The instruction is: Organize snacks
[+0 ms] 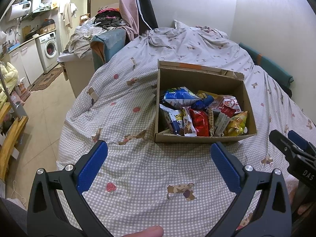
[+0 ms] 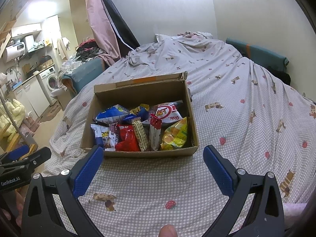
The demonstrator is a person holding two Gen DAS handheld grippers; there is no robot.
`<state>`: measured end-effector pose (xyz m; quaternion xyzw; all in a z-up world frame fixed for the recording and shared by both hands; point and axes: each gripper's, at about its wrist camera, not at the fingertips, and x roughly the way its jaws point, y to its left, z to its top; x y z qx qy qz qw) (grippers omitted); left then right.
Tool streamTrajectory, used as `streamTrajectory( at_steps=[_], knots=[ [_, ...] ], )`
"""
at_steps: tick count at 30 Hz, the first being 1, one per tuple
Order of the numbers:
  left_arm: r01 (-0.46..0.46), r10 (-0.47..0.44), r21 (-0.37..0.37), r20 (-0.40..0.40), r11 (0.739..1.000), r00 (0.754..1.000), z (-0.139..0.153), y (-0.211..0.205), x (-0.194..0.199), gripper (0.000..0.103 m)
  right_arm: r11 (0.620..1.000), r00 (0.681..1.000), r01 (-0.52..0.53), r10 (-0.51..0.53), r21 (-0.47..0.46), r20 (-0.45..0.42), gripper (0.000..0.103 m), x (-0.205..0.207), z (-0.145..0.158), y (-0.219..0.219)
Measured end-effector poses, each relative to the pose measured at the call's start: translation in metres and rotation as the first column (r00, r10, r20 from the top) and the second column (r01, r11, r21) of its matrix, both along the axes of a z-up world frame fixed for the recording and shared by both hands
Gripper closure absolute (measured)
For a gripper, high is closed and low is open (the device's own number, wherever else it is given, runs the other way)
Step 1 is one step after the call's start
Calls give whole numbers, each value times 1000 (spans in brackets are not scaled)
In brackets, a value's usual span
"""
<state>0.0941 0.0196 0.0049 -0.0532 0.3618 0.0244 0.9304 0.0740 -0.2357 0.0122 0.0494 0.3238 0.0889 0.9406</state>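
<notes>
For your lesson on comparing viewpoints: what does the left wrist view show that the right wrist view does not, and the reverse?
Only the left wrist view shows the left gripper head-on, jaws wide open, with the cardboard box ahead to its right. Only the right wrist view shows the right gripper head-on, also open and empty, the box straight ahead, and the Oishi lettering on the white and red bag. Both show the box full of snack packets on the checked bedsheet, plus the washing machine.

A bed [image 2: 227, 90] covered by a grey checked sheet printed with dogs and strawberries, an open cardboard box [image 2: 138, 152] of snack packets resting on it, rumpled bedding [image 2: 158, 55] at twelve o'clock.
</notes>
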Motion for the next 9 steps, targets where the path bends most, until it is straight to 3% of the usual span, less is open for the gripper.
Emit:
streamTrajectory(
  at_steps=[9],
  knots=[
    [5, -5, -8, 3, 1000, 1000, 1, 0, -1, 0, 1000, 1000, 1, -1, 0, 0, 0, -1, 0, 0]
  ],
)
